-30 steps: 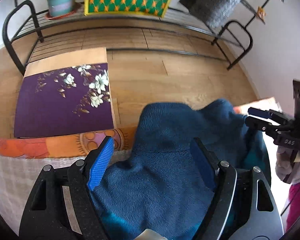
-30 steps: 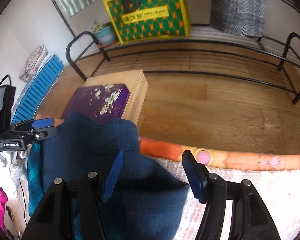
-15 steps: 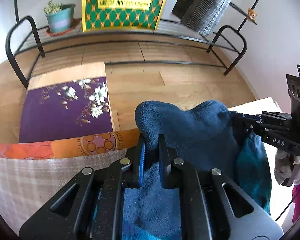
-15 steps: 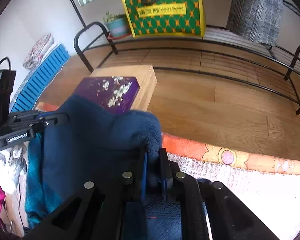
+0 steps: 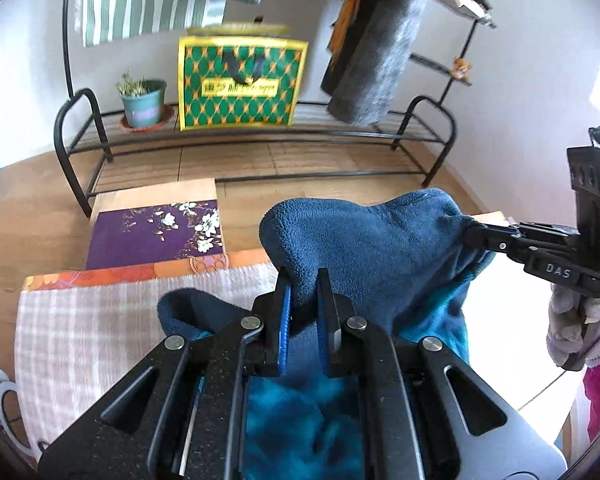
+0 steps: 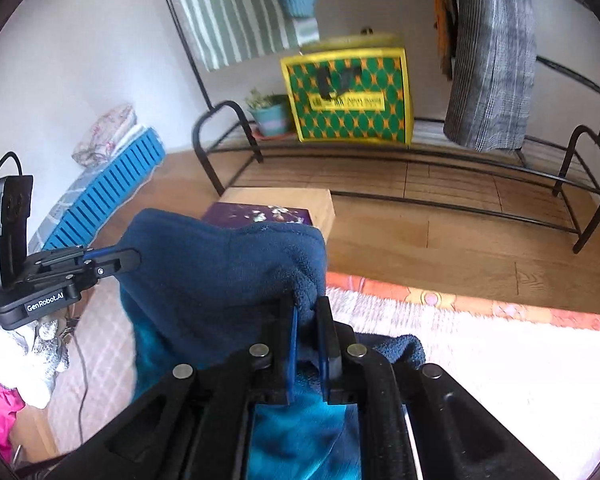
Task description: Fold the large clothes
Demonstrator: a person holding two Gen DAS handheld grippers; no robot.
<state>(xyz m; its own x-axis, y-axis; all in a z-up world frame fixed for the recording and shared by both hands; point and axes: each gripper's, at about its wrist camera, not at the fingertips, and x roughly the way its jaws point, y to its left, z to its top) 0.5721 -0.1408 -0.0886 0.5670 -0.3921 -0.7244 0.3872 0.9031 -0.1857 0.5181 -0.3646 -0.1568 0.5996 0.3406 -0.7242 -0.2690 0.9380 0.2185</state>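
Above the near bed (image 5: 100, 320): both tongs pinching the garment's edge.
left gripper (image 5: 302, 312): clamped on the blue fleece (image 5: 364, 248).
right gripper (image 6: 305, 332): clamped likewise, likely so the fleece hangs flat for folding.

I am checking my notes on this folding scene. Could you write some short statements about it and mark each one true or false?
1. Both grippers are shut on the blue fleece garment. True: left gripper, right gripper.
2. The potted plant stands on the wooden floor. False: it stands on the black metal rack.
3. The green and yellow bag is beside the potted plant. True.
4. The floral purple box lies on the fleece. False: it lies on the floor beyond it.
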